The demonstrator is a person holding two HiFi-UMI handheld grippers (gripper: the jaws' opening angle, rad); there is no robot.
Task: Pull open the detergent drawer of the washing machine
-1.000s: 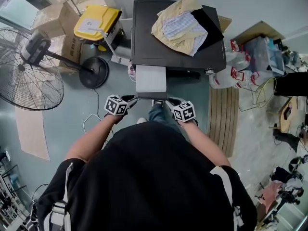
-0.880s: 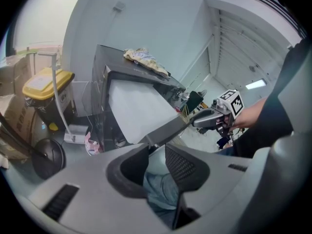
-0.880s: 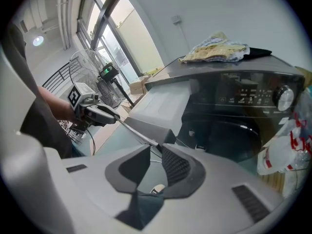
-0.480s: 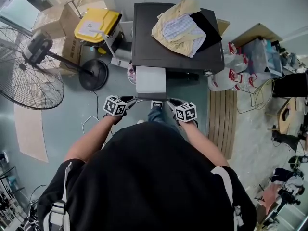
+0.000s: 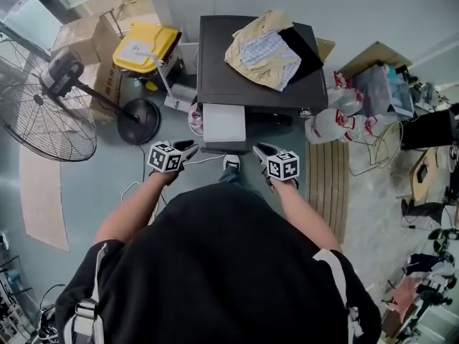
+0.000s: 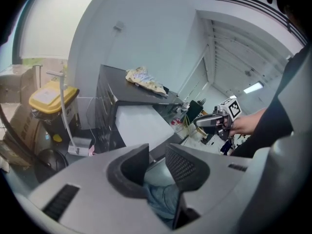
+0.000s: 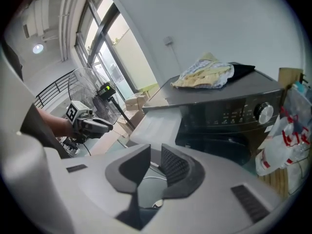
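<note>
Two tools, both empty. The left tool (image 6: pixel 157 153) has its jaws slightly apart, a narrow gap with nothing in it; only the person's jeans (image 6: pixel 163 199) show behind the gap. The right tool (image 7: pixel 156 156) is the same: a narrow gap, nothing gripped, bare floor (image 7: pixel 146 191) behind it. In the head view they sit one on each side of the drawer's front end, just off its corners, with neither one on it. The one drawer (image 5: pixel 224 122) is white and stands pulled out from the upper left of the machine's front, sticking out towards the person. The one washing machine (image 5: pixel 222 70) is dark, with one round knob (image 7: pixel 264 112) at the right end of its panel. One heap of clothes (image 5: pixel 262 45) lies on its top towards the right: yellow and checked pieces over a black one. To the machine's left are one yellow bin (image 5: pixel 147 45) and one big floor fan (image 5: pixel 43 113), with cardboard boxes (image 5: pixel 82 31) behind them. To its right are a cluster of white bags (image 5: pixel 333 124) and one slatted wooden board (image 5: pixel 326 185) flat on the floor.
</note>
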